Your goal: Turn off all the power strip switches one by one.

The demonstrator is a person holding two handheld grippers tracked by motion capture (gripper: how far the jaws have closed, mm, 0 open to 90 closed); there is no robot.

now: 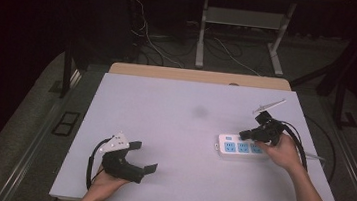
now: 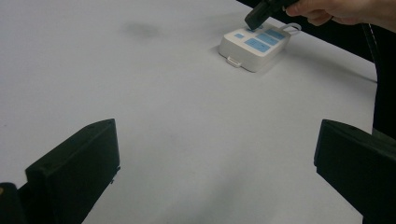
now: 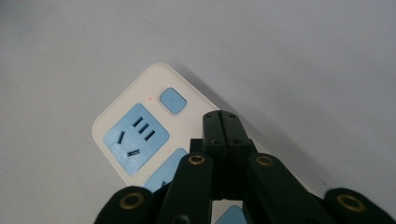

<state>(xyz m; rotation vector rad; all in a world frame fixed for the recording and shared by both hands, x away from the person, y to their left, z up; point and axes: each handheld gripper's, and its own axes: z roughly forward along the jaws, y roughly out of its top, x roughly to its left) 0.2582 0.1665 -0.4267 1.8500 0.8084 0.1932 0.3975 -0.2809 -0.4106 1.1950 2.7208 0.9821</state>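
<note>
A white power strip (image 1: 242, 148) with blue sockets lies on the right side of the white table (image 1: 176, 105). My right gripper (image 1: 244, 134) hovers just over its left end, jaws shut with nothing between them. In the right gripper view the closed tips (image 3: 222, 122) sit above the strip (image 3: 140, 135), close to its blue button (image 3: 173, 100). My left gripper (image 1: 143, 157) rests low at the front left of the table, open and empty. In the left gripper view its wide-apart jaws (image 2: 215, 172) frame bare table, with the strip (image 2: 254, 44) and the right gripper (image 2: 254, 18) far off.
A faint dark smudge (image 1: 199, 112) marks the table's middle. A wooden edge (image 1: 199, 76) runs behind the white top. Cables and desk legs (image 1: 201, 37) stand on the dark floor beyond. The right gripper's cable (image 1: 302, 148) loops near the right table edge.
</note>
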